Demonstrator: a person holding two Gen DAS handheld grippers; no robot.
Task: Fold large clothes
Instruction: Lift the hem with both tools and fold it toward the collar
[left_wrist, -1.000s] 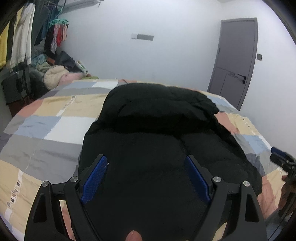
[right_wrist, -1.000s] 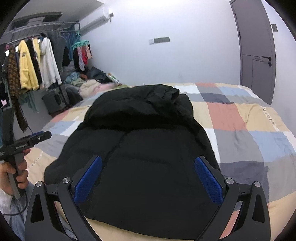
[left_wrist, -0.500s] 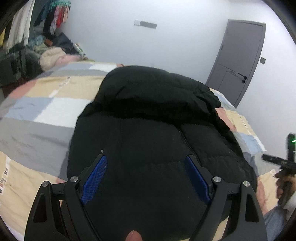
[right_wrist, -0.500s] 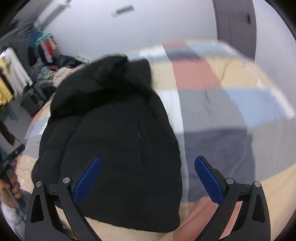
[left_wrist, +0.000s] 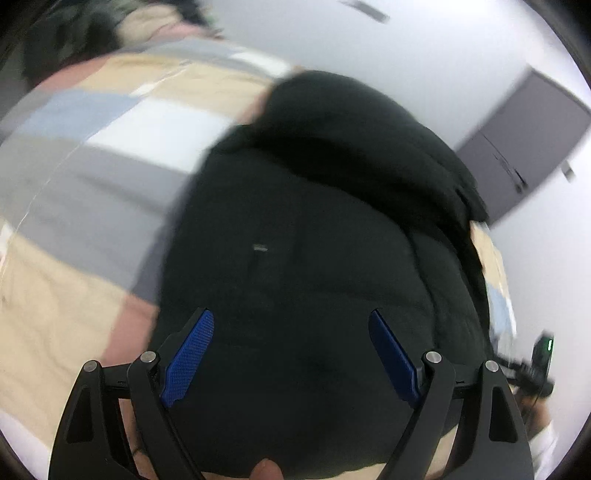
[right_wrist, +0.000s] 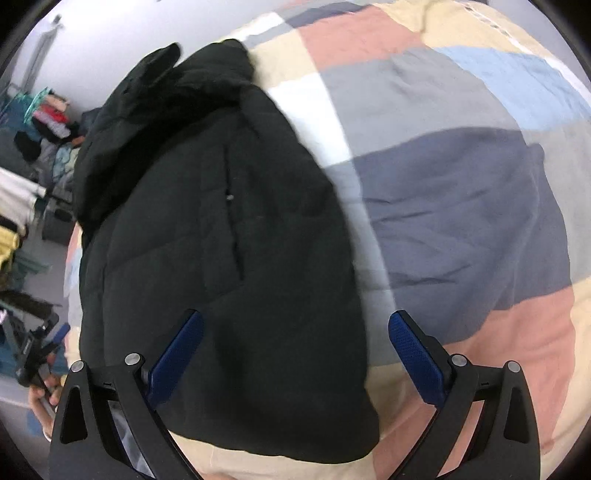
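A large black puffer jacket (left_wrist: 317, 229) lies on the bed with its hood at the far end; it also shows in the right wrist view (right_wrist: 221, 236). My left gripper (left_wrist: 291, 332) is open and empty, low over the jacket's near left part. My right gripper (right_wrist: 295, 336) is open and empty, over the jacket's near right edge, where the hem meets the bedspread. The left gripper also shows at the lower left of the right wrist view (right_wrist: 37, 350), and the right gripper at the right edge of the left wrist view (left_wrist: 532, 365).
The bed has a patchwork bedspread (right_wrist: 461, 192) of grey, blue, pink and beige squares. A grey door (left_wrist: 524, 147) is at the far right. Hung clothes and piled laundry (right_wrist: 33, 155) stand left of the bed.
Both grippers have dropped lower and tilted down toward the jacket's near end. The left moved toward its left side, the right toward its right edge. Both stay open.
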